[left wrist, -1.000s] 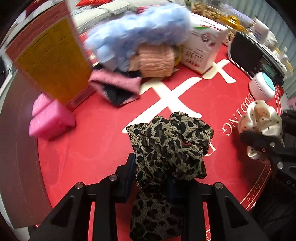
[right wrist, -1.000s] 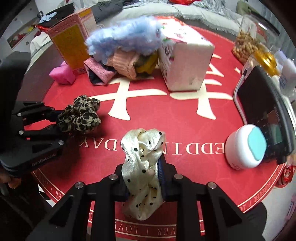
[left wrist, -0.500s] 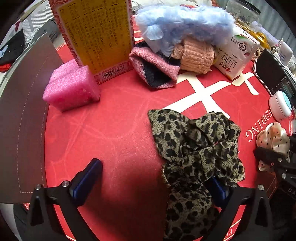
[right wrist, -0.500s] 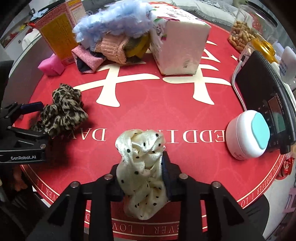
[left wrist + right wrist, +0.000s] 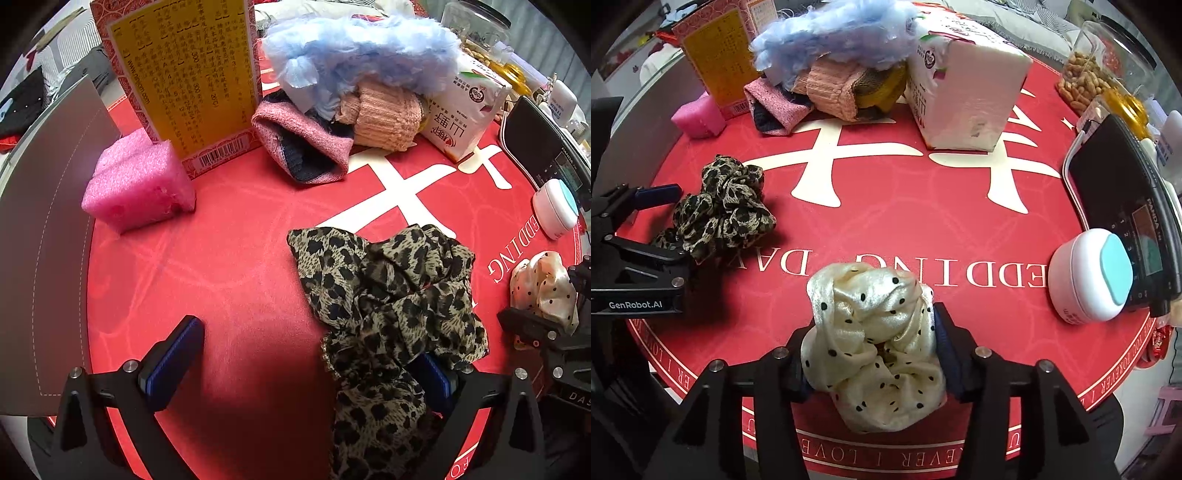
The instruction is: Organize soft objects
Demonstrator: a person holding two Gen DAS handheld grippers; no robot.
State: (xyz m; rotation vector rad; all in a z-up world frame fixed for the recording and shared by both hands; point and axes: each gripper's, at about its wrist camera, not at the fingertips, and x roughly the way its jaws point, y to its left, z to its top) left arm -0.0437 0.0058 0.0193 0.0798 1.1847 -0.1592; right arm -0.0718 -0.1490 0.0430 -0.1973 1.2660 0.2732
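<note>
A leopard-print scrunchie (image 5: pixel 388 291) lies on the red mat (image 5: pixel 229 258), its lower folds draped over the right-hand finger of my left gripper (image 5: pixel 308 343), which stands wide open and grips nothing. The right wrist view shows that scrunchie (image 5: pixel 724 206) beside the left gripper (image 5: pixel 676 221). A cream polka-dot scrunchie (image 5: pixel 875 343) fills the gap of my right gripper (image 5: pixel 873 321). Its jaws are opening, with both pads still against the fabric. From the left wrist view the cream scrunchie (image 5: pixel 539 284) sits at the far right edge.
At the back is a pile: blue fluffy item (image 5: pixel 362 51), peach knit (image 5: pixel 384 114), pink knit (image 5: pixel 303 144). Beside it stand a red-and-yellow box (image 5: pixel 184 74), a pink foam block (image 5: pixel 140 181) and a white carton (image 5: pixel 964 85). A white jar (image 5: pixel 1089 277), black device (image 5: pixel 1123 192) and peanut jar (image 5: pixel 1086 81) line the right.
My left jaws went from shut on the leopard scrunchie to wide open, leaving it on the mat. The right jaws have spread apart and the cream scrunchie has puffed out between them.
</note>
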